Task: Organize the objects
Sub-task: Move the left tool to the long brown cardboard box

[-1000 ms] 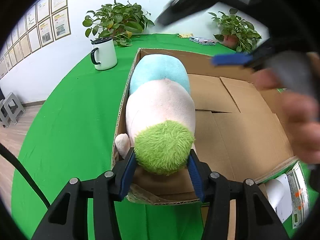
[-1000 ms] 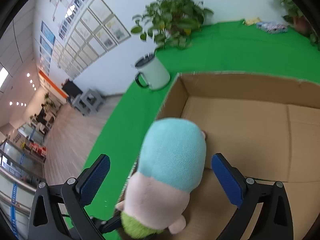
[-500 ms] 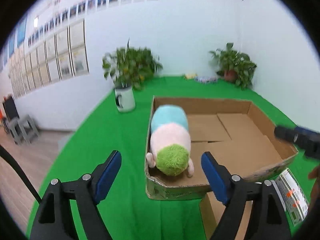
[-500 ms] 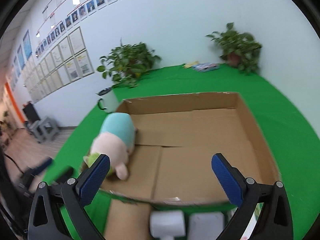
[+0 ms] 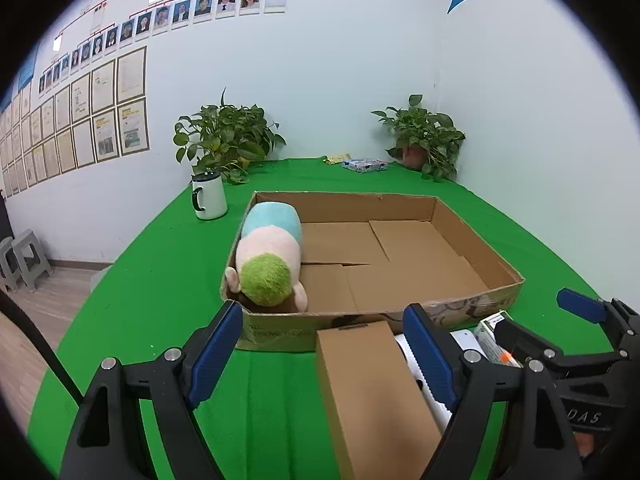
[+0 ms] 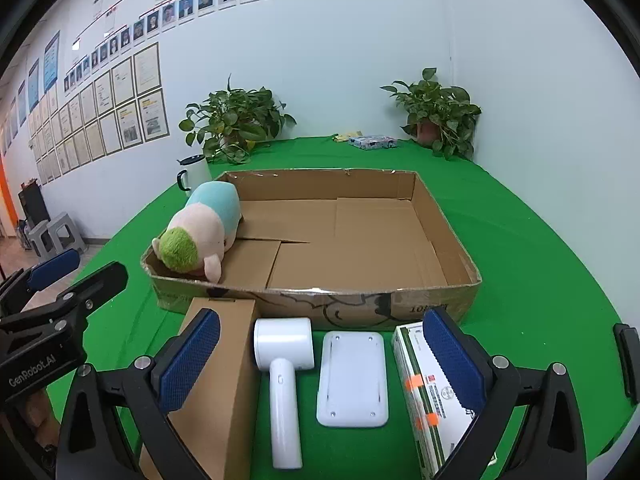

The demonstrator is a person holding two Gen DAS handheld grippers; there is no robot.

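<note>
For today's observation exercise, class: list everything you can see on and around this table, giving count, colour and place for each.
Cardboard tray: 1, brown, table centre
Plush toy: 1, blue, pink, green, tray's left side
Brown box: 1, before tray
Handheld device: 1, white, before tray
Flat pad: 1, white, before tray
Printed carton: 1, white-green, right
Mug: 1, white, left
Potted plants: 2, green, back
Packet: 1, bluish, back
Tablecloth: 1, green
Left gripper: jaws open
Right gripper: jaws open
</note>
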